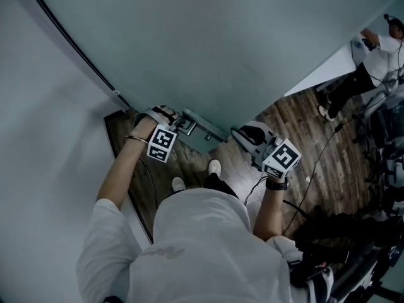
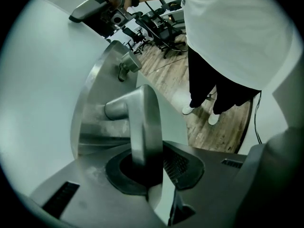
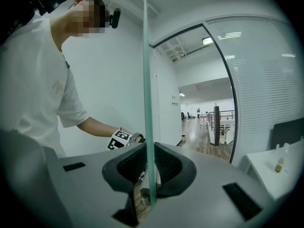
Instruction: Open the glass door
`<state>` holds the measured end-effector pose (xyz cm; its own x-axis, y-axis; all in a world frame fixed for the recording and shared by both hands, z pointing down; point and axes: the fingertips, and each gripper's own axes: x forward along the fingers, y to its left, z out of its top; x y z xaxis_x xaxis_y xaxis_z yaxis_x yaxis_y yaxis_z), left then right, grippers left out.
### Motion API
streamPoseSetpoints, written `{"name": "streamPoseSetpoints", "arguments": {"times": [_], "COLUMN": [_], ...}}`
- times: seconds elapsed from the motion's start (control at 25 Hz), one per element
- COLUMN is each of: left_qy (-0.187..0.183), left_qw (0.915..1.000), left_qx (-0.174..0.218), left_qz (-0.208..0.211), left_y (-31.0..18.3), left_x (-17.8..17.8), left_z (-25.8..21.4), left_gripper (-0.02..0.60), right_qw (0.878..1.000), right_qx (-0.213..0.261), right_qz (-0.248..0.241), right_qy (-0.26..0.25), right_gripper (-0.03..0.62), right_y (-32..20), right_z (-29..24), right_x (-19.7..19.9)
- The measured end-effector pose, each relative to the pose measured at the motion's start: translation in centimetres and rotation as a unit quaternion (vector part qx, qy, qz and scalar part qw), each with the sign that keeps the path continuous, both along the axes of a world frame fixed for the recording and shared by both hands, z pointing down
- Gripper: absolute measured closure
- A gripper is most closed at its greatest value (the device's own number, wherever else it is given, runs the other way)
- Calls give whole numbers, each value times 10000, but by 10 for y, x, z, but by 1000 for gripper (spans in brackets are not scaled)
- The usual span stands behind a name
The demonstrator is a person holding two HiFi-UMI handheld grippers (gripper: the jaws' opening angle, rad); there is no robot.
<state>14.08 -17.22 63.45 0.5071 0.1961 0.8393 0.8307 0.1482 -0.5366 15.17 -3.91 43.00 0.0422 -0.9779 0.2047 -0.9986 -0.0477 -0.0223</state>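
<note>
Head view, mid-frame: my left gripper (image 1: 180,120) is at the lever handle (image 1: 192,126); left gripper view: its jaws are slack round it, so I may lose it; right gripper view, centre: my right gripper (image 3: 149,170) clamps the glass door (image 3: 148,103) by its edge, which could skid free.

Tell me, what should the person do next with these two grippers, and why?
Probably draw the left gripper off the handle: its jaws sit loose around it, while the right gripper pinches the edge of the glass door and can swing it wider.
</note>
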Motion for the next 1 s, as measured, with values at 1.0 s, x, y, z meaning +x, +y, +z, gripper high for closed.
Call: {"name": "streamPoseSetpoints", "arguments": {"times": [1.0], "left_qy": [2104], "left_qw": [6531], "left_qx": [-4640], "left_qz": [-5603], "left_y": [9], "left_x": [-155], "left_z": [-132], "left_gripper": [360], "right_qw": [9431], "right_qx": [153], "right_qz": [-3312], "right_qy": [256], "right_gripper": [528], "right_y": [-1], "right_z": [6], "right_x": [-123]}}
